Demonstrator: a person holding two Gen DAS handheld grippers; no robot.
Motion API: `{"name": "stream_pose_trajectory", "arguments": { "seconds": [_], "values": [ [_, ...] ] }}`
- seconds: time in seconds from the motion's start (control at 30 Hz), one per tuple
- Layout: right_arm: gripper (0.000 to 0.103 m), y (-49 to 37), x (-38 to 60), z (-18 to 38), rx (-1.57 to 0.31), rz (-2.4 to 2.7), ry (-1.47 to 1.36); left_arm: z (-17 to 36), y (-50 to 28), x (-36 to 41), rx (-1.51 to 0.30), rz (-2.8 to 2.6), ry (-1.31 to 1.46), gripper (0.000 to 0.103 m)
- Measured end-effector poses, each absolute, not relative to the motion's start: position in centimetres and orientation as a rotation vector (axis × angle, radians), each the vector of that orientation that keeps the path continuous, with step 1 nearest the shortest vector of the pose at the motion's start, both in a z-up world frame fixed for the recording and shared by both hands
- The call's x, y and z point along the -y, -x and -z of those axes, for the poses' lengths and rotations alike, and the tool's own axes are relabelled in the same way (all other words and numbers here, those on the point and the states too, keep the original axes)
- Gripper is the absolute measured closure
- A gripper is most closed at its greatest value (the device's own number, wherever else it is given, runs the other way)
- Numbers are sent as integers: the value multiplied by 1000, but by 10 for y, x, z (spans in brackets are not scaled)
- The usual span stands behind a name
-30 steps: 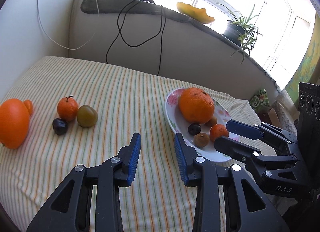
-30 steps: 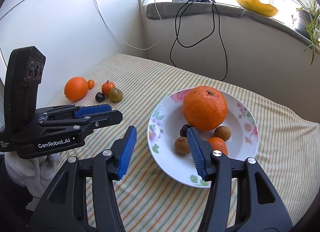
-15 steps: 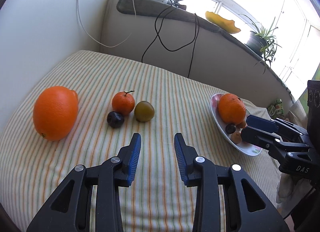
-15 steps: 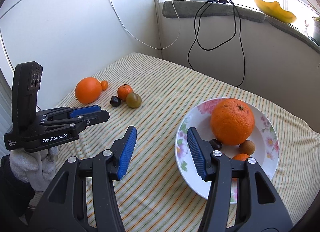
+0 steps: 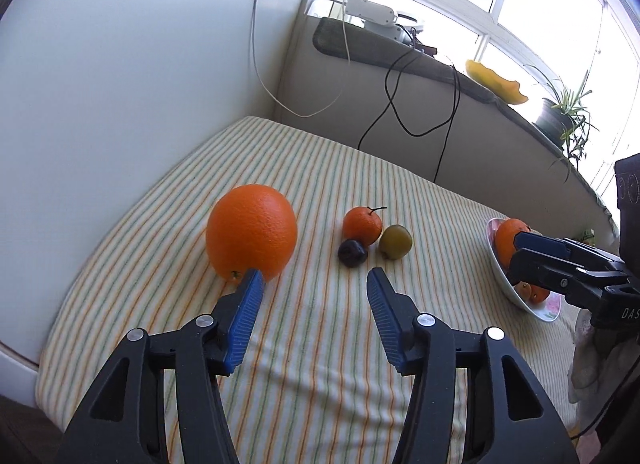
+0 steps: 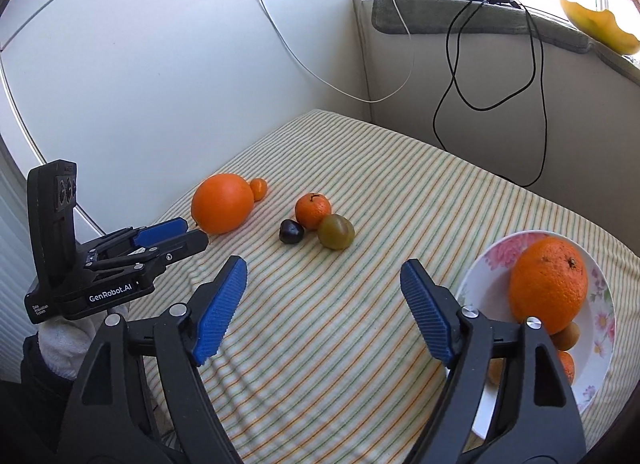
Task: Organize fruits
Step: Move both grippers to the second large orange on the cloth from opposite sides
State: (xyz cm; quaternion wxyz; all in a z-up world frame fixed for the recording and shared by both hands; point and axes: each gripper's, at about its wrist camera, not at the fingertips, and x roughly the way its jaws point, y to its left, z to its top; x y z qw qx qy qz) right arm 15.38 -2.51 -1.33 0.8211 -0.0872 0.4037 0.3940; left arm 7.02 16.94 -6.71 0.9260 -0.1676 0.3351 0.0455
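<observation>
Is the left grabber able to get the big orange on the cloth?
Probably yes. The left gripper is open, and the big orange lies right before its left finger, with only bare striped cloth between. It would need to shift left.

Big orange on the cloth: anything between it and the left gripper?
Nothing visible. The left gripper is open, and only bare striped cloth lies between it and the big orange. The dark plum, the tangerine and the green fruit sit off to the right, apart from it.
</observation>
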Motion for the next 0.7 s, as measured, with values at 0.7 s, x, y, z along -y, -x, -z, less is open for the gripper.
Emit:
{"name": "stream_pose_trajectory", "arguments": {
  "seconds": [0.7],
  "values": [
    [21,-180,-81,46,-1068,-990,47,83,-83,-217,-711,-80,409,30]
  ]
}}
